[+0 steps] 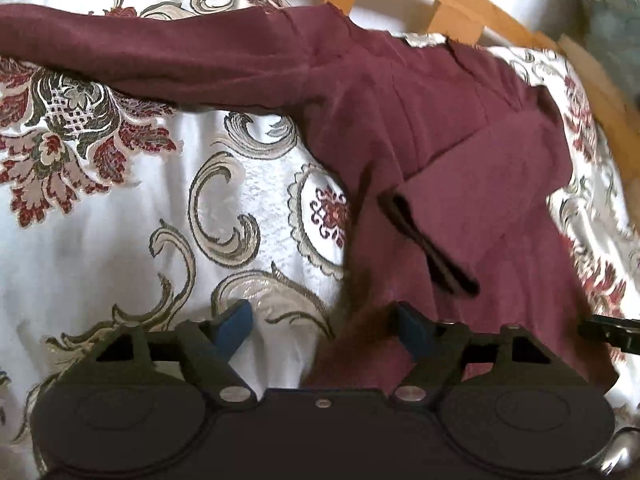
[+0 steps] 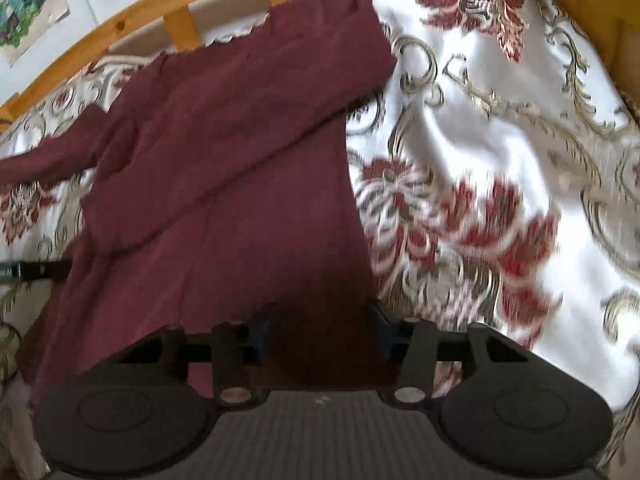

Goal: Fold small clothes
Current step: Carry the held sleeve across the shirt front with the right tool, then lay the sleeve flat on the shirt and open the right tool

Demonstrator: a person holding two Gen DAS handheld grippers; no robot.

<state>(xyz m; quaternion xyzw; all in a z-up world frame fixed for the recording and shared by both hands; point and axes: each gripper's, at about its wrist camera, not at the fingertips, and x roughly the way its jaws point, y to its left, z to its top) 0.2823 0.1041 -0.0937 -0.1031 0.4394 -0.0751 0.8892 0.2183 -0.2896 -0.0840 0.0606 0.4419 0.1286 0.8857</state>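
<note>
left gripper (image 1: 324, 320) jaws spread at maroon garment (image 1: 460, 152) hem | right gripper (image 2: 320, 328) jaws spread | bedspread (image 2: 500, 160) open rightward

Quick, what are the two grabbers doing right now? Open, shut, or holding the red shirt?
Left gripper: jaws open, over the maroon garment's hem, not pinching it.
Right gripper: jaws open over the garment's edge, gripping nothing.

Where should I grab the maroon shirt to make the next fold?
Probably the outstretched sleeve, near its cuff end. It lies flat and straight across the floral bedspread, clear of the shirt body, so the left tool can come from the near side and carry it inward.
</note>
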